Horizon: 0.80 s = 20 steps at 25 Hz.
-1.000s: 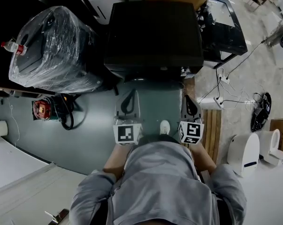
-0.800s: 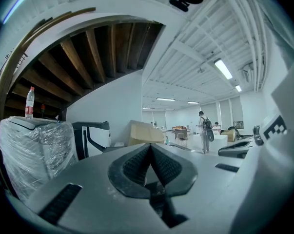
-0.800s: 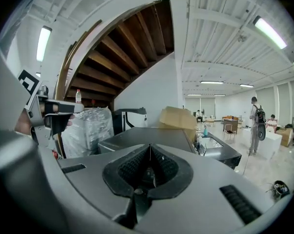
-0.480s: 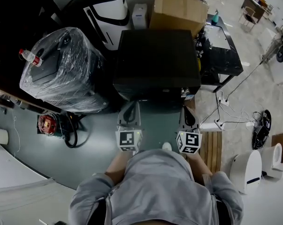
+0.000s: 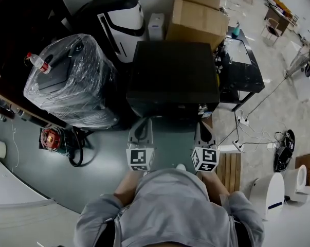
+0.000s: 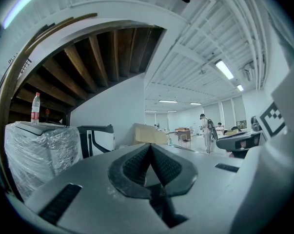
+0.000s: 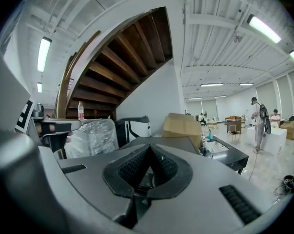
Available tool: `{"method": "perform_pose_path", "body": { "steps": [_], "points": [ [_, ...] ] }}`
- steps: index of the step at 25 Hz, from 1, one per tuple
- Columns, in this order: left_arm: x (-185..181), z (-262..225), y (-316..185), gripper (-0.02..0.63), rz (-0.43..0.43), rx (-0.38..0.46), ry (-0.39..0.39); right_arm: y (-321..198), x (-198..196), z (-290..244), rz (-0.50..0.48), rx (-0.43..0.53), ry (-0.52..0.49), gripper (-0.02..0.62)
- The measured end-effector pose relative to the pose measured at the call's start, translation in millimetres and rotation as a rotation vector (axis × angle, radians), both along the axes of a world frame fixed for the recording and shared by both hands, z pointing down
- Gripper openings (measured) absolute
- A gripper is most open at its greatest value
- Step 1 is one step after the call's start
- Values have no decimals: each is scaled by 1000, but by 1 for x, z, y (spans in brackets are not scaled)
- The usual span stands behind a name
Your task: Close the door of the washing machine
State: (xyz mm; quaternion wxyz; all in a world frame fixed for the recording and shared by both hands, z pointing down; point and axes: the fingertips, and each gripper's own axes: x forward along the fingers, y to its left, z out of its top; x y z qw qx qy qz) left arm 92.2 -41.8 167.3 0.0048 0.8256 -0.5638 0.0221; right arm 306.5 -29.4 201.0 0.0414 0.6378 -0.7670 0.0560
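Grey-green floor (image 5: pixel 93 174) fills the lower half of the head view, with a pale concrete floor running off to the right under loose cables (image 5: pixel 247 133). At the upper centre of that view stands the washing machine (image 5: pixel 172 76), a black box seen from above. Its front side faces the person and is tucked under the top edge, so the door cannot be made out from here. Left of it sits a bulky unit wrapped in clear plastic (image 5: pixel 67 84) with a red-capped bottle (image 5: pixel 38 62) lying on top. Behind it, at the top of the frame, are a white and black appliance (image 5: pixel 121 17) and stacked cardboard boxes (image 5: pixel 198 14). A black table (image 5: pixel 244 73) stands just to the right.

The left gripper (image 5: pixel 143 121) and the right gripper (image 5: pixel 203 123) point side by side toward the machine's front, at the centre of the frame, held out from grey sleeves (image 5: pixel 175 210). Their tips lie near the front edge, and whether they touch it cannot be told. In each gripper view the ribbed pads meet at the tip, jaws closed with nothing between them. The right gripper view shows the machine's flat black top just beyond its jaws.
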Motion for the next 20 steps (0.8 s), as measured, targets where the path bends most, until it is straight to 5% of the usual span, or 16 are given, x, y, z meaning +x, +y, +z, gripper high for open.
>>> {"method": "perform_pose_path", "body": {
  "steps": [20],
  "points": [
    [-3,2,0,-2,14,4,0,4,-9,1,-5,5,29,-2]
  ]
}}
